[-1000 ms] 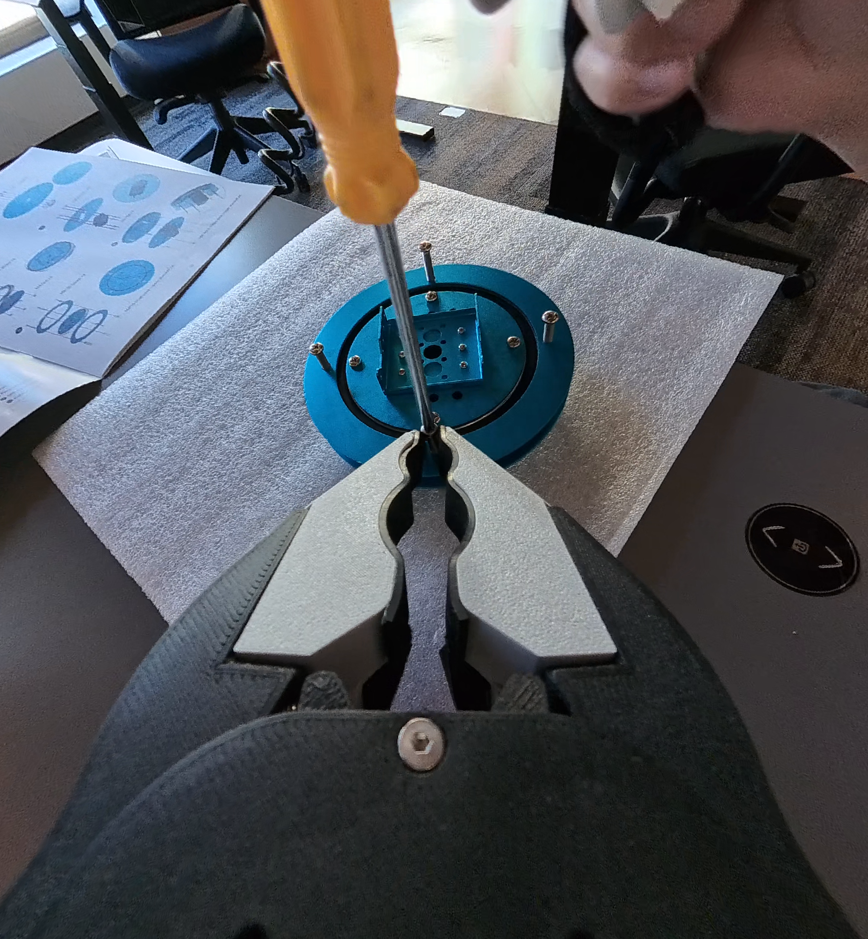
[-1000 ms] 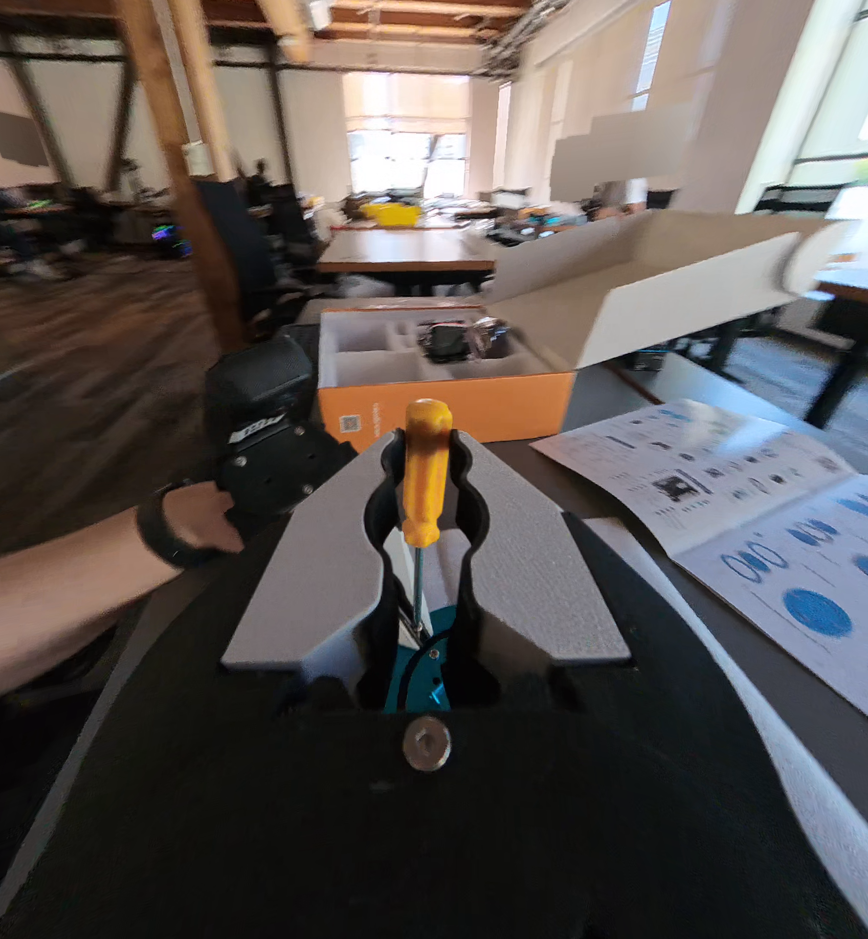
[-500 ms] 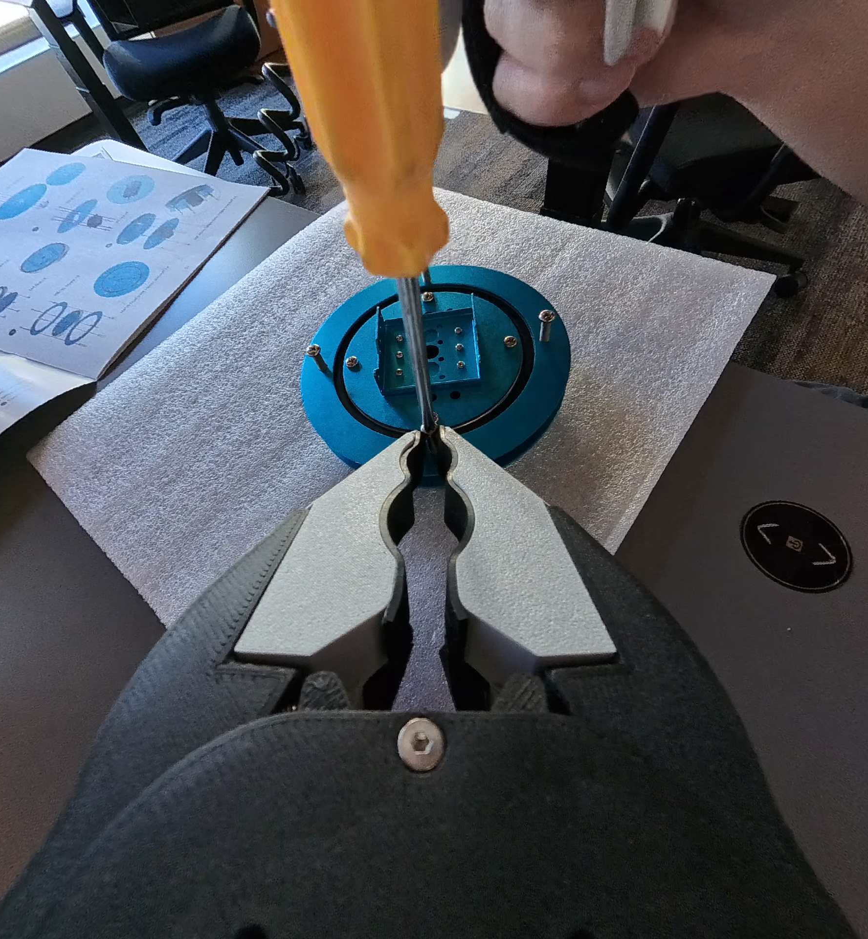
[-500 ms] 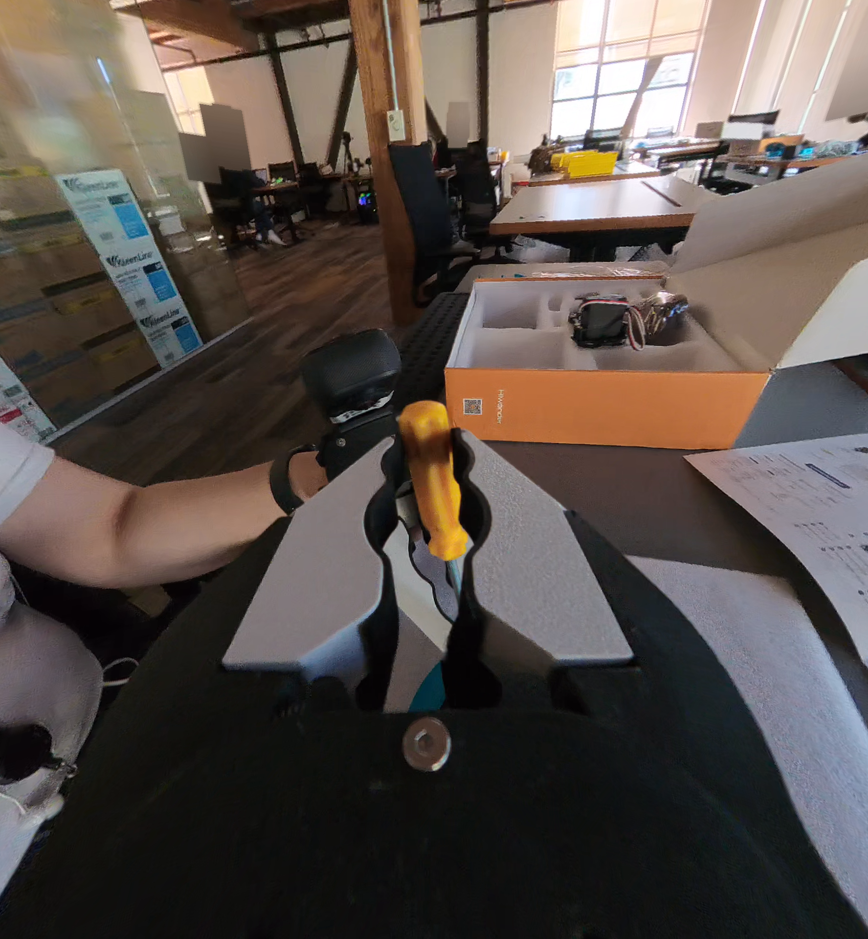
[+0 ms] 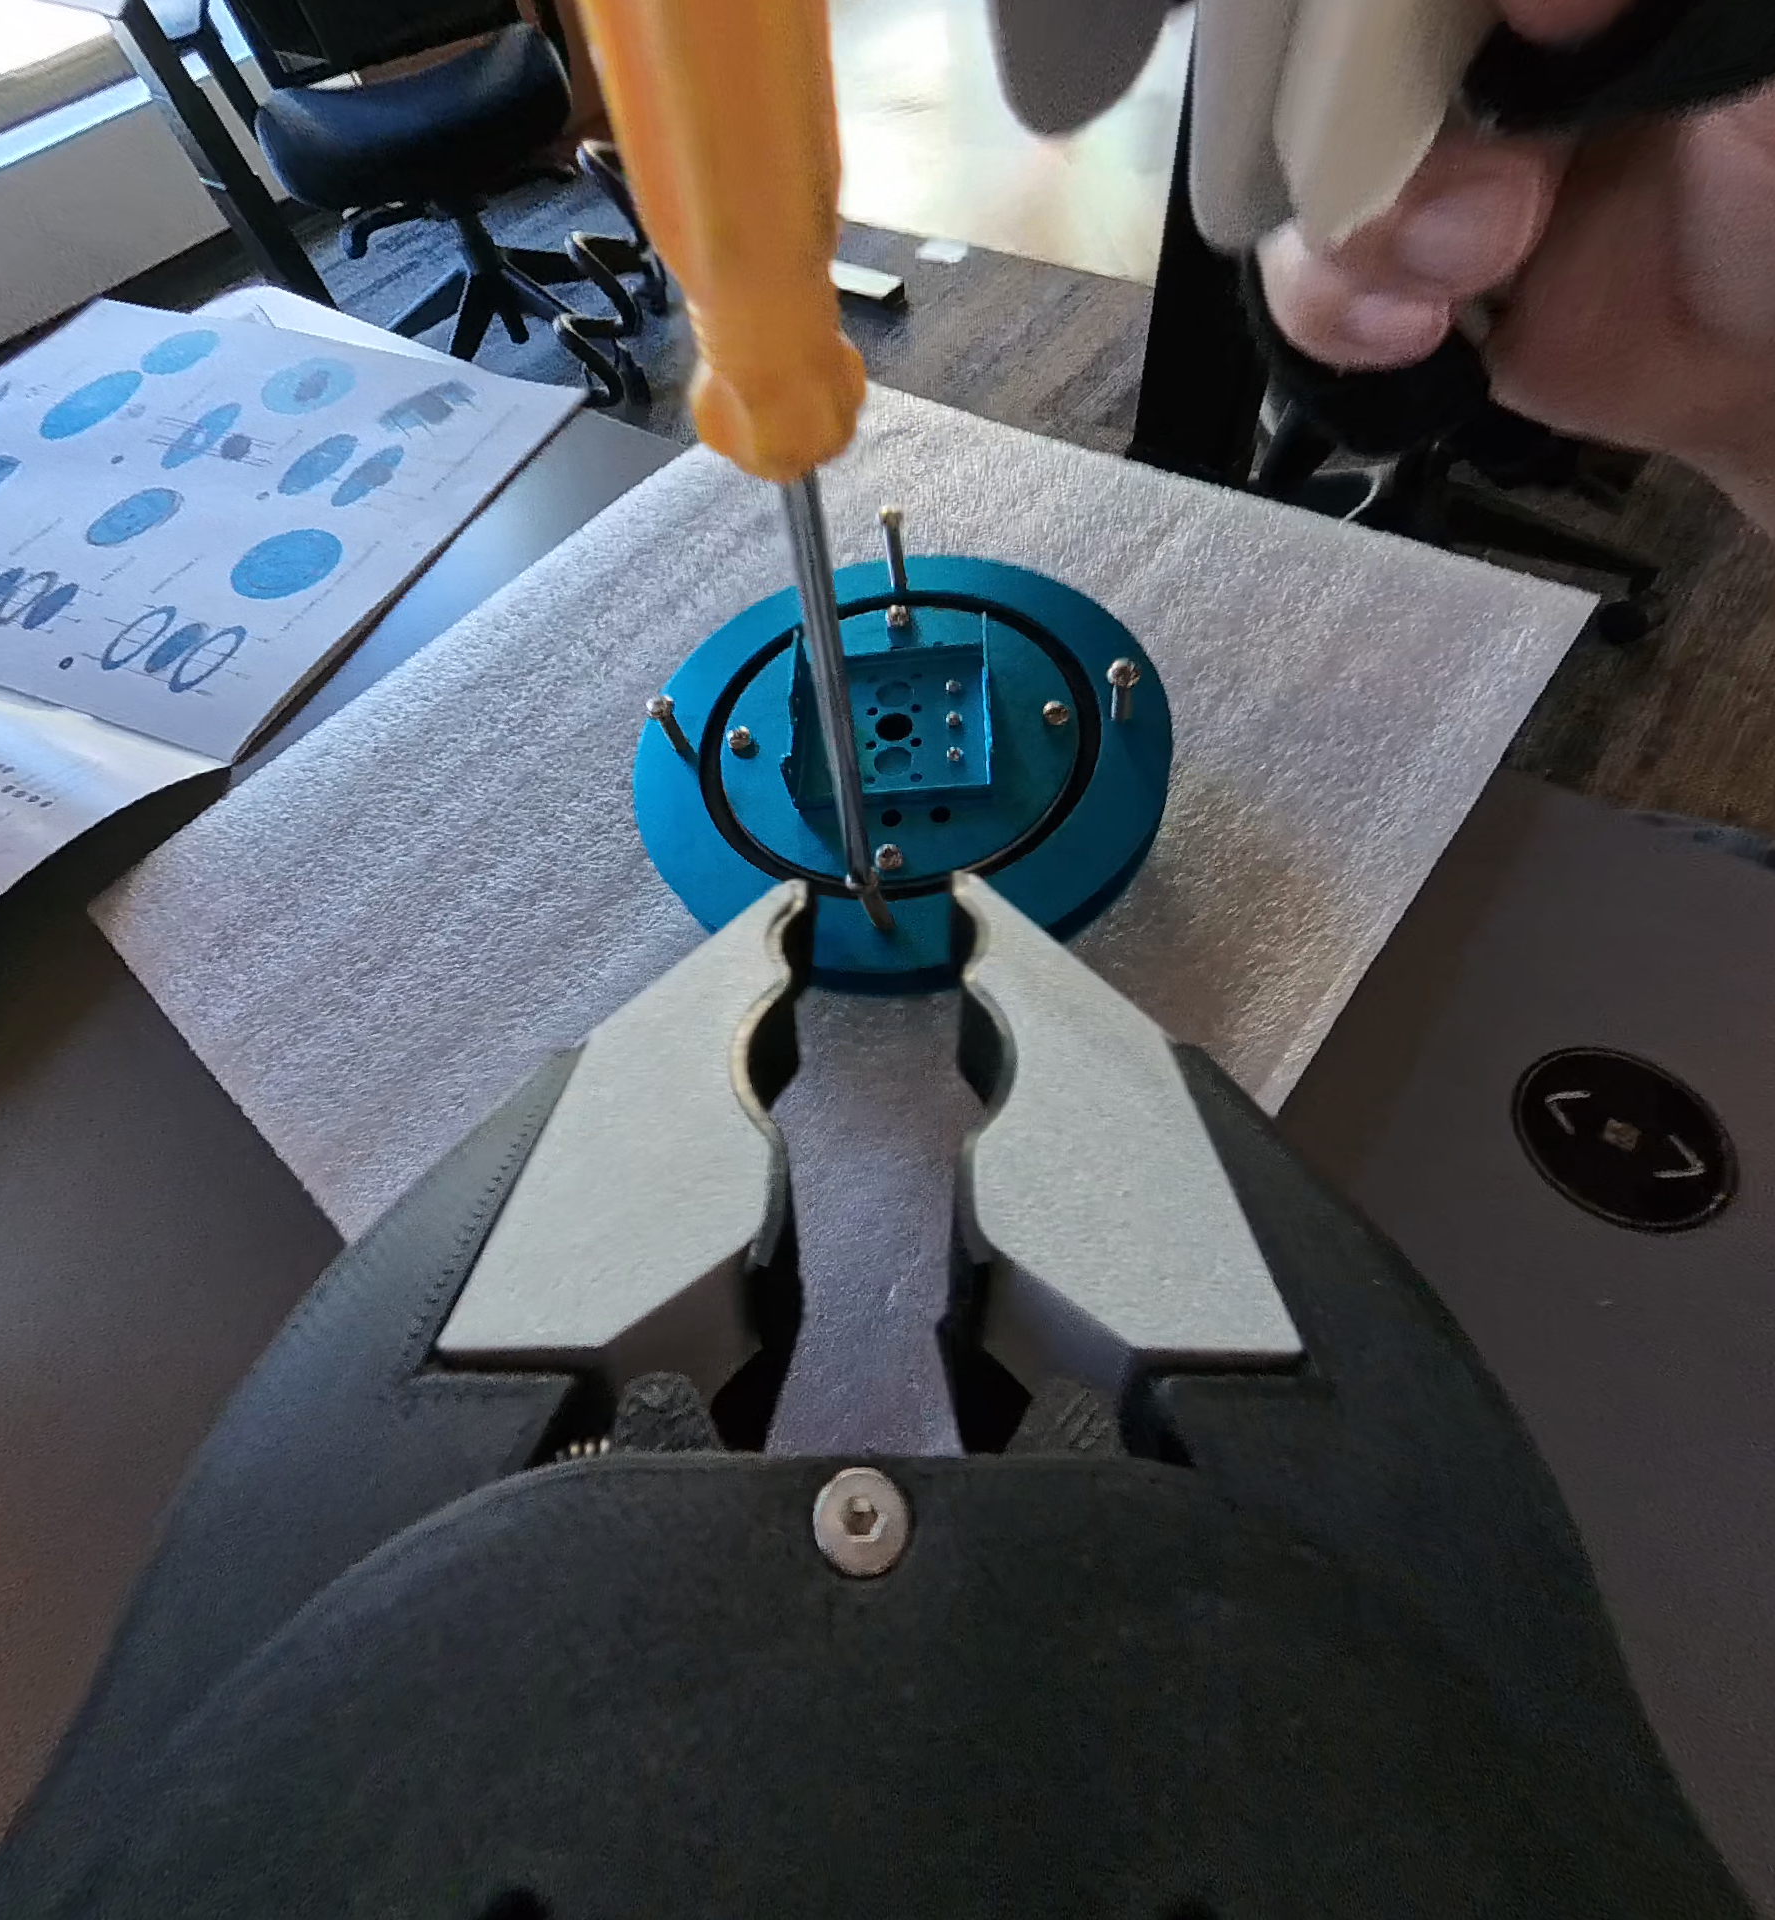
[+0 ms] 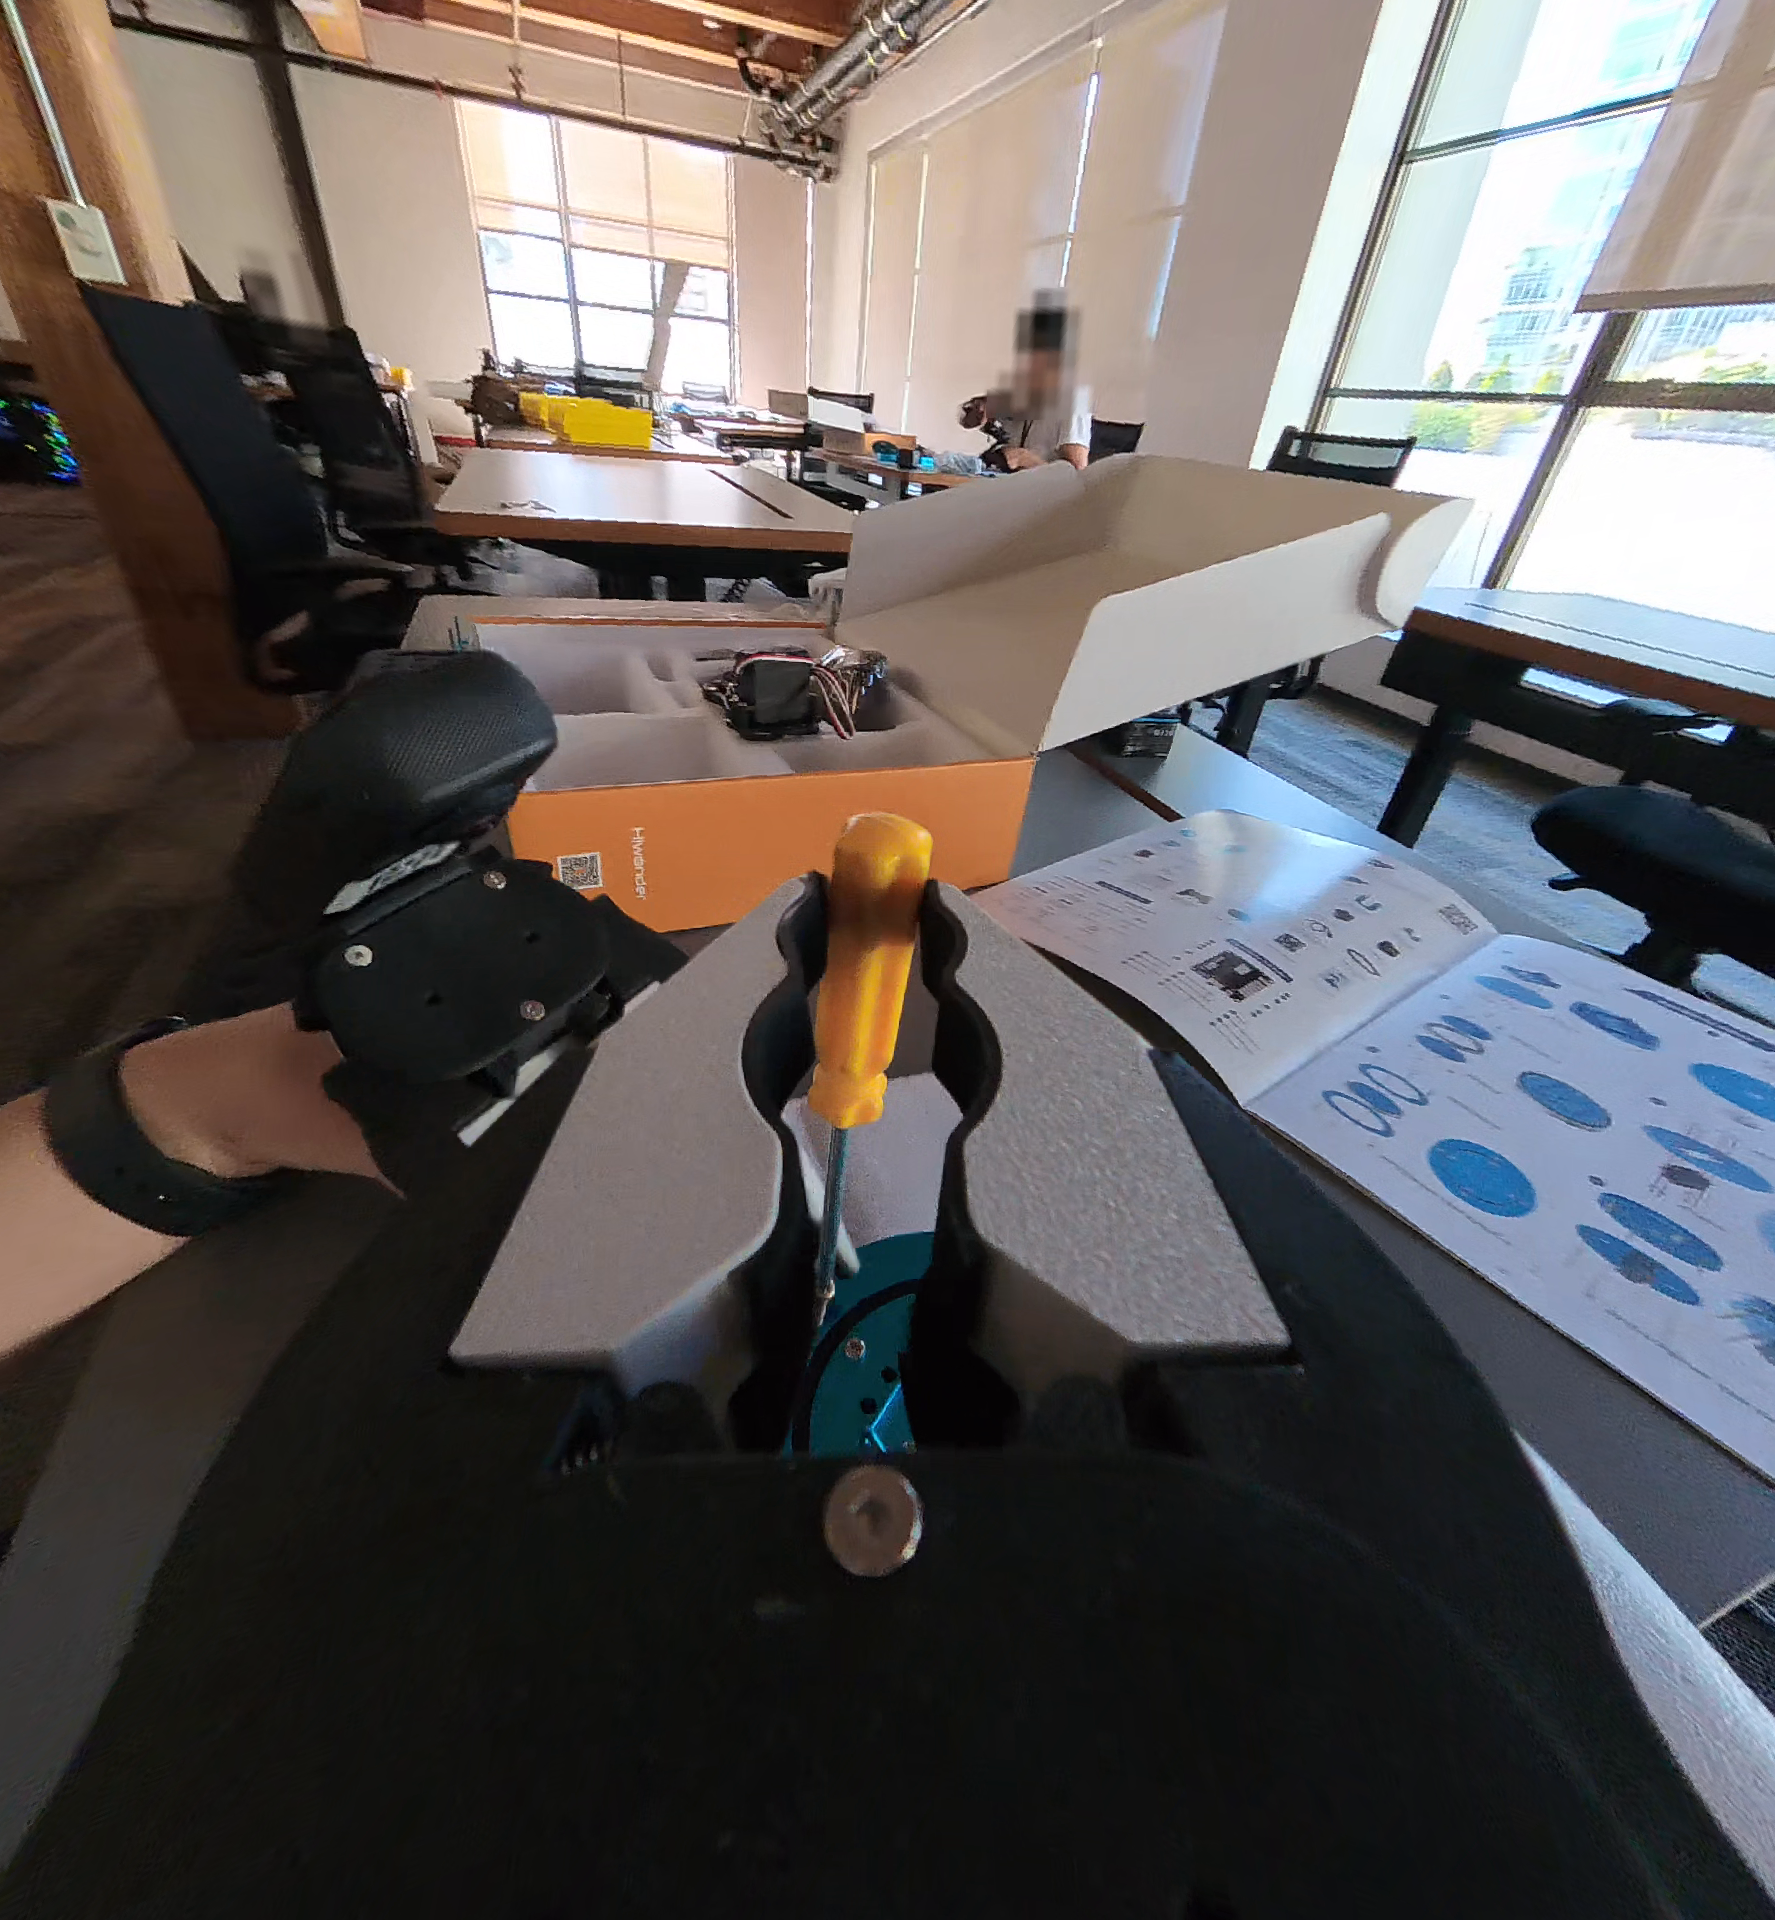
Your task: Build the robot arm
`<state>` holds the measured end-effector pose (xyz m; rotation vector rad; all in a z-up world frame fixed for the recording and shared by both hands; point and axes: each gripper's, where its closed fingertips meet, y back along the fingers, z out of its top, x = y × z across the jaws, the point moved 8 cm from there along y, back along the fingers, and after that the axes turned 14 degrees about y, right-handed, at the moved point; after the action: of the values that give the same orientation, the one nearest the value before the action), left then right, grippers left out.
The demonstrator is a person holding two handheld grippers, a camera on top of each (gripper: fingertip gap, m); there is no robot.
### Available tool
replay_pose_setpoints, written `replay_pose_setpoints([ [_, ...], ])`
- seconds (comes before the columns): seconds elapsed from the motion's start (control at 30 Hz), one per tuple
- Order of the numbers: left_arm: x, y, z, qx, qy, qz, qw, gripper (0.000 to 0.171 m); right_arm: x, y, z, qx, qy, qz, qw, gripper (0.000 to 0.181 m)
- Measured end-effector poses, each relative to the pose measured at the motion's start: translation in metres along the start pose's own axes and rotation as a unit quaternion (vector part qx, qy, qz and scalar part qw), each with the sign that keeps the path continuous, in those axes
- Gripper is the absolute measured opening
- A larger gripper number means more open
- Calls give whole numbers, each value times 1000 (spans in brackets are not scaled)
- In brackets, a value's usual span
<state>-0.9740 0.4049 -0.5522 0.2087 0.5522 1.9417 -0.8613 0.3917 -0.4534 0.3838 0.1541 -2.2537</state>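
Note:
A round blue metal disc (image 5: 1101,831) with a square blue bracket and several upright screws lies on a white foam sheet (image 5: 447,831). My left gripper (image 5: 878,899) is open at the disc's near edge. A small screw (image 5: 880,909) stands tilted between its fingertips, and I cannot tell whether it touches them. My right gripper (image 6: 867,904) is shut on the orange handle of a screwdriver (image 6: 867,997). The screwdriver's shaft (image 5: 831,686) slants down to the head of that screw. The disc shows in the right wrist view (image 6: 862,1382) below the fingers.
An open instruction booklet (image 5: 187,520) lies left of the foam. A flat grey device (image 5: 1589,1455) with a round black emblem lies to the right. An orange box (image 6: 758,831) with an open white lid stands behind. Office chairs and desks are beyond the table. The gap from one gripper's tips to the other's is roughly 12 centimetres.
My left gripper has opened and let go of the screw at the disc's near edge. The screwdriver has stayed on the screw while the right gripper turned with it.

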Motion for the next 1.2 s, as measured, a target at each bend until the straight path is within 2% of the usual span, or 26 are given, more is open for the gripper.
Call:
replay_pose_setpoints([
  [0.07, -2, 9, 10, -38, 19, -21, 999, 30, 1, -1, 1, 2, -1, 3, 1000, 16],
  [0.13, -7, 22, 27, -98, 31, -45, 994, 26, 1, -2, 1, 1, -3, 5, 1000, 16],
  [0.2, -9, 33, 43, -137, 21, -38, 990, 23, 1, -3, 1, 3, -6, 7, 1000, 16],
  [0.37, -8, 30, 52, -111, -39, 27, 993, 13, -6, -4, 1, 18, -32, 15, 999, 16],
  [0.4, -8, 30, 52, -114, -36, 28, 992, 16, -7, -4, 1, 19, -45, 22, 999, 16],
  [0.43, -7, 30, 53, -123, -28, 33, 991, 30, -9, -4, 0, 20, -56, 29, 998, 16],
  [0.5, -6, 32, 56, -139, -15, 27, 990, 29, -11, -4, 0, 25, -65, 35, 997, 16],
  [0.63, -8, 31, 62, -152, -23, 25, 988, 15, -10, -5, 2, 38, -66, 35, 997, 16],
  [1.2, -10, 31, 58, -174, 4, 34, 984, 12, -14, -6, 5, 62, -44, 71, 995, 15],
])
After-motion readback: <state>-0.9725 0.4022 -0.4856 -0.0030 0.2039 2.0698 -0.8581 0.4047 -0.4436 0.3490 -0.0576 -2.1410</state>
